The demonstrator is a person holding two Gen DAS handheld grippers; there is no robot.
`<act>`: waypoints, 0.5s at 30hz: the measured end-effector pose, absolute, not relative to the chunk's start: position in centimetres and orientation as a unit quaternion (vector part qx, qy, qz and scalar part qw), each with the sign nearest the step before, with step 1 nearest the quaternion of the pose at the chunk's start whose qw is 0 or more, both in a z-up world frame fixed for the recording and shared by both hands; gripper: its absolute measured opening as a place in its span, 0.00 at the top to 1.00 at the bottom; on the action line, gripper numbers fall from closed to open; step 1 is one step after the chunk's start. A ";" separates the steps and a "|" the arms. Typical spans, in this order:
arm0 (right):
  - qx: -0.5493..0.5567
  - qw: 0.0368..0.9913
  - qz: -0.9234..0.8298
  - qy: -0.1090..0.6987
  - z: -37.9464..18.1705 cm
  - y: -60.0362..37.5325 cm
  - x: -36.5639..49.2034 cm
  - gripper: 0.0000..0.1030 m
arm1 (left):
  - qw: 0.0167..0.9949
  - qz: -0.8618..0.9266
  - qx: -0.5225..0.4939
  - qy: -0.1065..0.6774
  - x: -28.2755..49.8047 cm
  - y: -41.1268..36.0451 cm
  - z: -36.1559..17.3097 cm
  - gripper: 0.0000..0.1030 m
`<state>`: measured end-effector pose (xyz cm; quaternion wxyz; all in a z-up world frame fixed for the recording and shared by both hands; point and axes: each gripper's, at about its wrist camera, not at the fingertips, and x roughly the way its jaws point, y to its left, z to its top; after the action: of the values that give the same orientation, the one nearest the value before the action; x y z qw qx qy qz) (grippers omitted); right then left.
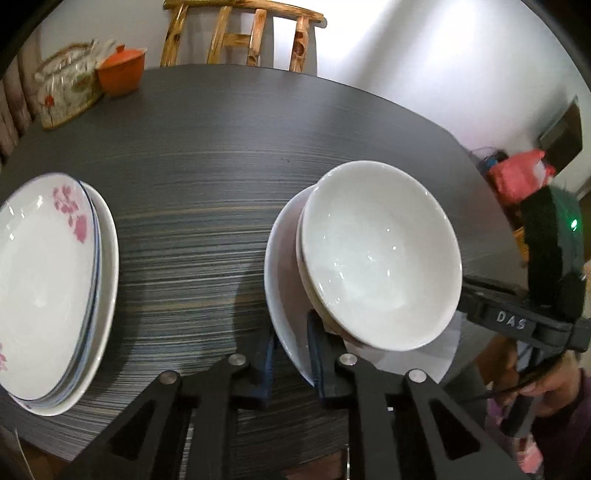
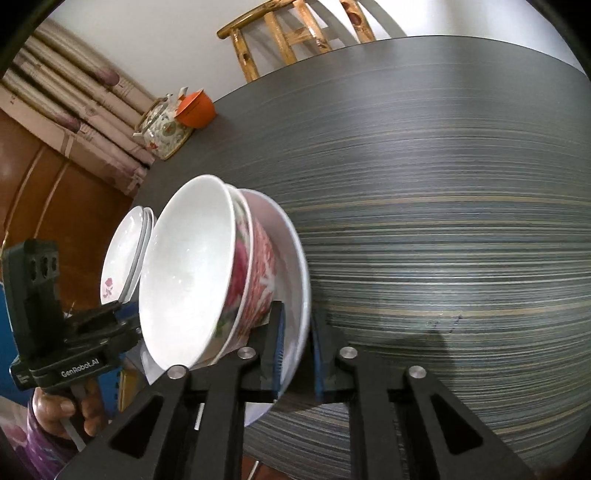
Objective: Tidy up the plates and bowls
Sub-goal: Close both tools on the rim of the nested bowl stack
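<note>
A large white bowl (image 1: 284, 288) stands on the dark table with two smaller bowls nested in it; the top one (image 1: 380, 254) is plain white, the one under it has a red flower pattern (image 2: 255, 273). My left gripper (image 1: 290, 354) straddles the large bowl's near rim, fingers on either side. My right gripper (image 2: 297, 347) straddles the same bowl's (image 2: 295, 258) rim from the other side; whether the pads press the rim is unclear. A stack of plates (image 1: 55, 288) with pink flowers lies to the left, also in the right wrist view (image 2: 125, 251).
An orange lidded cup (image 1: 122, 74) and a flowered teapot (image 1: 66, 88) stand at the table's far left. A wooden chair (image 1: 240, 33) stands behind the table. The dark striped tabletop (image 1: 207, 184) stretches between plates and bowls. The table's near edge is close below both grippers.
</note>
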<state>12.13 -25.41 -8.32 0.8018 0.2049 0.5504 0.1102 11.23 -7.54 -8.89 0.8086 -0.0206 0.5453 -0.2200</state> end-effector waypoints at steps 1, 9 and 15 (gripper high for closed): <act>0.201 0.804 0.109 0.550 -8.2 -25.3 12.1 0.87 | 0.809 -0.221 -0.026 0.544 11.2 -7.4 -9.0 0.85; 0.220 0.806 0.110 0.539 -8.3 -25.4 11.5 0.87 | 0.809 -0.216 -0.038 0.546 10.5 -7.1 -9.0 0.86; 0.235 0.804 0.112 0.535 -8.4 -25.4 10.8 0.87 | 0.811 -0.207 -0.027 0.547 10.0 -7.6 -8.7 0.86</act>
<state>10.84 -25.44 -8.36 0.8038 0.2350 0.5349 0.1122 10.03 -7.62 -8.66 0.8107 -0.0272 0.5468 -0.2074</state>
